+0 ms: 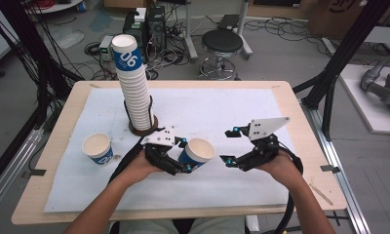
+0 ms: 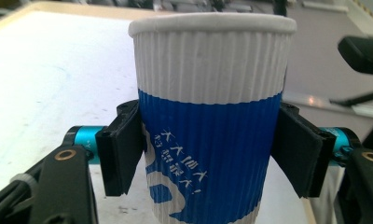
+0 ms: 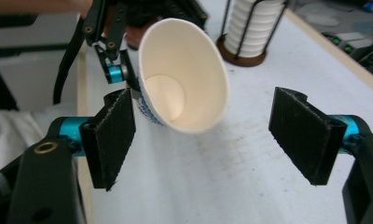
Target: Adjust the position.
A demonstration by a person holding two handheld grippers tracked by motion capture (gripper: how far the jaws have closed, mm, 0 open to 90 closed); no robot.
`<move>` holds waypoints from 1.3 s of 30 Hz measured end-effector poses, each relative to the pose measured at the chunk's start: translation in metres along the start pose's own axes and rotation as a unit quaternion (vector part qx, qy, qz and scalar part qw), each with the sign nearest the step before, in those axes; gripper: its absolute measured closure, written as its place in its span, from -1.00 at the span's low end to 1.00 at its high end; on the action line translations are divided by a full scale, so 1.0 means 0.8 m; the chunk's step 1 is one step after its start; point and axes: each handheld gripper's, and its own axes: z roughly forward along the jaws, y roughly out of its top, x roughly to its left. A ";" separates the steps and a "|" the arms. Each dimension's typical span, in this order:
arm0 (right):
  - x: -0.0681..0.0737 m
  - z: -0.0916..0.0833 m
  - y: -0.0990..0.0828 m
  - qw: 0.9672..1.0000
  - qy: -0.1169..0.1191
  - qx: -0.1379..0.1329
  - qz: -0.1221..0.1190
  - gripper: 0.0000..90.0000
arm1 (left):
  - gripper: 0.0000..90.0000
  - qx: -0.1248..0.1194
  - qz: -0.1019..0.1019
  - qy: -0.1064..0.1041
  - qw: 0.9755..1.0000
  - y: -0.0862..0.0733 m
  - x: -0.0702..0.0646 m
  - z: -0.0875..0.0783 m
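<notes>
Left fingers point(image 2: 124, 149) clamp cup point(image 2: 208, 135) by blue band; right gripper point(image 1: 234, 146) gapes empty beside rim. Step: cup pulled from stack point(image 1: 134, 87). Next: set upright near other cup point(image 1: 98, 148).

On the table point(image 1: 300, 146) lies a mat point(image 1: 222, 107). Taking the mat's middle as the clock's centre in the high view, the rack of stacked cups point(image 1: 134, 87) stands at ten o'clock. A loose cup point(image 1: 97, 148) sits at eight o'clock, left of the rack and nearer the person. The held cup point(image 1: 197, 153) is at six o'clock, between the pads of the left gripper point(image 1: 185, 155). The right gripper point(image 1: 228, 145) is at four o'clock, just right of that cup, apart from it.
</notes>
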 end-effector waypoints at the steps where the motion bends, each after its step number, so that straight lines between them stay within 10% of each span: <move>1: -0.001 -0.003 -0.004 1.000 -0.009 -0.007 0.009 -0.48 | -0.34 -0.012 -0.002 0.005 1.000 -0.003 0.001 -0.002; 19: -0.004 -0.016 -0.075 0.987 -0.119 -0.060 0.086 -0.53 | -0.38 -0.129 -0.032 0.086 0.987 -0.038 0.011 -0.028; 27: -0.005 -0.016 -0.107 0.979 -0.147 -0.079 0.115 -0.55 | -0.39 -0.155 -0.049 0.113 0.980 -0.040 0.015 -0.035; 39: -0.004 -0.025 -0.110 0.975 -0.163 -0.096 0.118 -0.55 | -0.39 -0.172 -0.047 0.123 0.976 -0.038 0.016 -0.040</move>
